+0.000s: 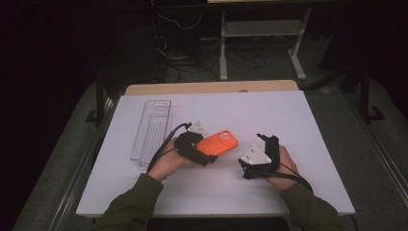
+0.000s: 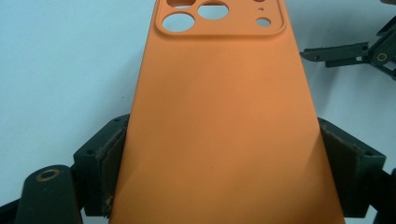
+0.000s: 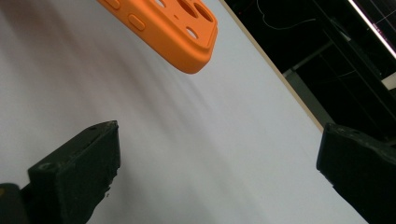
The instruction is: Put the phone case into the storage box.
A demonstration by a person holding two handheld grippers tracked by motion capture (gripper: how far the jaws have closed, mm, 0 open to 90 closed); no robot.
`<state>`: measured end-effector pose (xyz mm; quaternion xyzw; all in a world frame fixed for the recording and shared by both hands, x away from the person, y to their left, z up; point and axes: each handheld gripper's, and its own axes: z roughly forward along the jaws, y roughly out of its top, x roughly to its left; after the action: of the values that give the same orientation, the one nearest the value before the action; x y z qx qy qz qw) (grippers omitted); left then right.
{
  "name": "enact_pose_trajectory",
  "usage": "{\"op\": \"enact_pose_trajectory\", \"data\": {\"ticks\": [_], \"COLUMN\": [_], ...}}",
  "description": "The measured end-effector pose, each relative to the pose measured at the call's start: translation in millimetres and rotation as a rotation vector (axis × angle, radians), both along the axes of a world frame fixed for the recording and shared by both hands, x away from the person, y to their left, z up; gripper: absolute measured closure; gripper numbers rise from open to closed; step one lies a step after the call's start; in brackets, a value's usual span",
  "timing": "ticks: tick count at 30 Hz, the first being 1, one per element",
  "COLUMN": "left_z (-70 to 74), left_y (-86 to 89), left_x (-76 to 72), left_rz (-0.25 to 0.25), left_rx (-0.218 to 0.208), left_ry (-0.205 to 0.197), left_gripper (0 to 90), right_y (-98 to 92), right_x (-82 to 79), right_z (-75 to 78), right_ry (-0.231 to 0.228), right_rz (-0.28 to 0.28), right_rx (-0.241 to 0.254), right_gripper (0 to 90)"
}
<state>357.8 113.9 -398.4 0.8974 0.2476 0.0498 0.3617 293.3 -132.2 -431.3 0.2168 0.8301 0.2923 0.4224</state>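
One white table (image 1: 288,120) is spanning the frame's middle; left of centre, a clear tray (image 1: 153,126) is lying empty. At centre, the left gripper (image 1: 208,155) is clamping the orange phone case (image 1: 219,142) by its long edges. The right gripper (image 1: 265,140), lower right, is waiting with jaws apart; keeping the case level should ease placing it.

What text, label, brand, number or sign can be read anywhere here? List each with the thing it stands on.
None: no readable text in any view.
Orange silicone phone case: plain back, camera cutouts, no brand or print.
Clear plastic rectangular tray: no label visible.
White table top: blank.
Grey three-cornered plate on the right hand-held gripper: dark dots only, no letters legible.
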Motion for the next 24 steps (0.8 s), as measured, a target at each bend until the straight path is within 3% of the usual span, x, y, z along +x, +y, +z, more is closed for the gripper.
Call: {"op": "enact_pose_trajectory", "data": {"ticks": [8,24], "left_z": [-0.4,-1.2], "left_y": [-1.0,-2.5], "left_x": [-0.7,-1.6], "left_rz": [0.005,0.01], "left_rx": [-0.005,-0.016], "left_ry": [0.002,0.007], "left_gripper": [15.3,15.3], "right_y": [1.2,6.1], "right_x": [-2.3,-7.0], "right_z": [0.5,-1.7], "right_ry": [-0.047,-0.099], "right_rz": [0.016,0.044], "right_rx": [-0.066,-0.111], "right_gripper": [0.0,0.0]}}
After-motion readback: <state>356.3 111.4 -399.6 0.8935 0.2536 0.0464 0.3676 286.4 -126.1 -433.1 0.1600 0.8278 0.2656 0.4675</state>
